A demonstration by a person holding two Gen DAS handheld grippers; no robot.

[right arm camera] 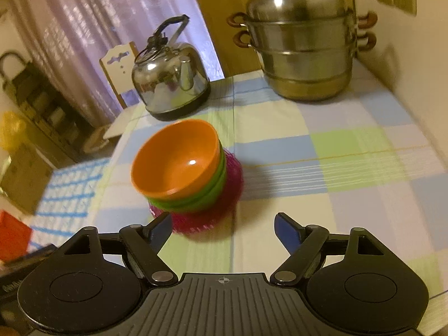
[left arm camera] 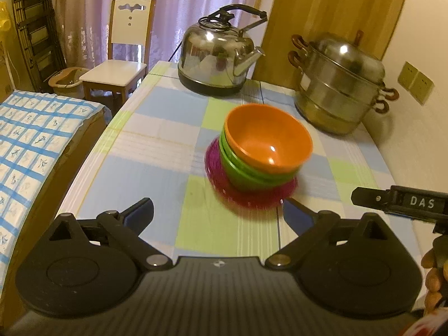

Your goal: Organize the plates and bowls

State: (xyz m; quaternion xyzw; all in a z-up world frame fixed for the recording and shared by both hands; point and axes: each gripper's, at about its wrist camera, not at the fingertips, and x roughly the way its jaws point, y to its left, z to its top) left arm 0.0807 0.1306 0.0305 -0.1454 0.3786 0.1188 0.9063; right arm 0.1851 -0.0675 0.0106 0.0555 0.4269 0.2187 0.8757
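Nearest in the left wrist view, the left tool (left arm camera: 217,214) has its jaws spread wide with nothing between them; the right tool (right arm camera: 222,228) likewise stands open and empty, above the checked cloth of the worktop (right arm camera: 336,168). The edge of the right tool's body, marked with letters, shows at the right border of the left view, with a person's fingers (left arm camera: 432,280) below it.

Just beyond the fingertips stands the stack. At the bottom lies a magenta plate (left arm camera: 221,179), ribbed and translucent-looking, blurred at the rim. On it sit nested green bowls (left arm camera: 238,168); how many is unclear. An orange bowl (left arm camera: 268,137), glossy inside with a small highlight, is nested on top. The stack sits near the middle of the worktop, apart from both tools.

Farther back stand a steel kettle (left arm camera: 215,61) with a black handle and a tiered steel steamer pot (left arm camera: 338,86) with brown handles.
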